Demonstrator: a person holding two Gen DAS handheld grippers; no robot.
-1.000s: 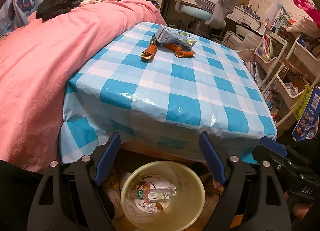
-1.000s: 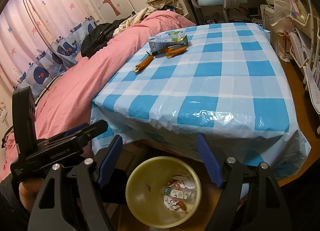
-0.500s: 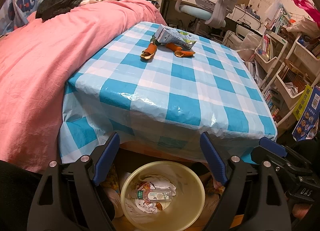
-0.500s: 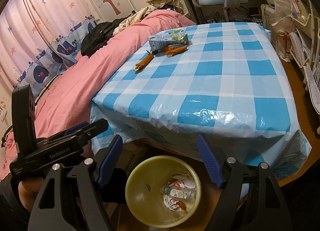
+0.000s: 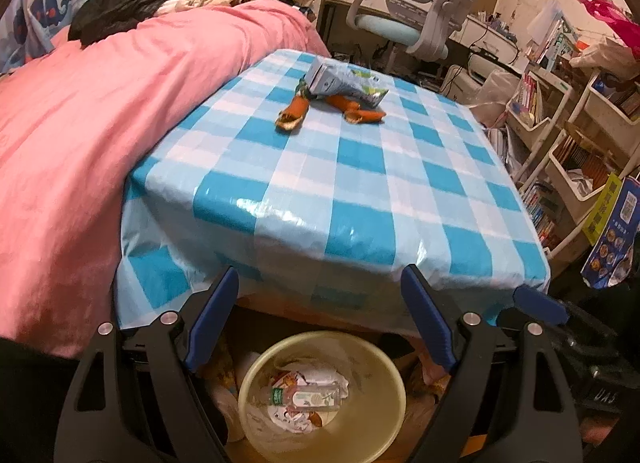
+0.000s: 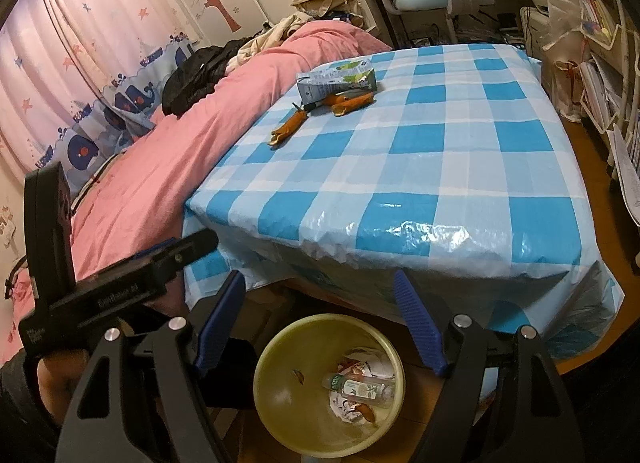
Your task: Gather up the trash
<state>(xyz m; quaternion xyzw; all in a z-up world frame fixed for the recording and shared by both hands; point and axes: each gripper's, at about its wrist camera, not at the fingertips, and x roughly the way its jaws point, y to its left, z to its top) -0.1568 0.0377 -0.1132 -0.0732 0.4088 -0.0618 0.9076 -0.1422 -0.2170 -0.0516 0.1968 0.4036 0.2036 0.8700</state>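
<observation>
The yellow waste bin on the floor serves as the landmark. To its left runs a bed under a pink duvet. Directly behind the bin, and overhanging it, stands a table under a blue-and-white checked plastic cloth.

Both grippers hang over the bin, pointing down and forward, and both are empty. The left gripper has its jaws wide with nothing between them; the right gripper is the same, its blue pads framing the bin's mouth. The bin already holds a clear plastic bottle with a green label, some crumpled wrappers and a scrap of orange peel.

The trash not yet collected lies far behind the bin, on the back left part of the table near the bed: a flattened grey-blue carton or pouch, and touching its near edge, several strips of orange peel, one lying a little toward the bed.

My reading is that this is a pause between a drop and the next fetch. The next move calls for lifting one gripper up over the table's near edge, reaching well across the cloth, and closing on the carton or a peel strip. The thin peel lying flat on slick plastic will probably need a low, nearly flat approach.
</observation>
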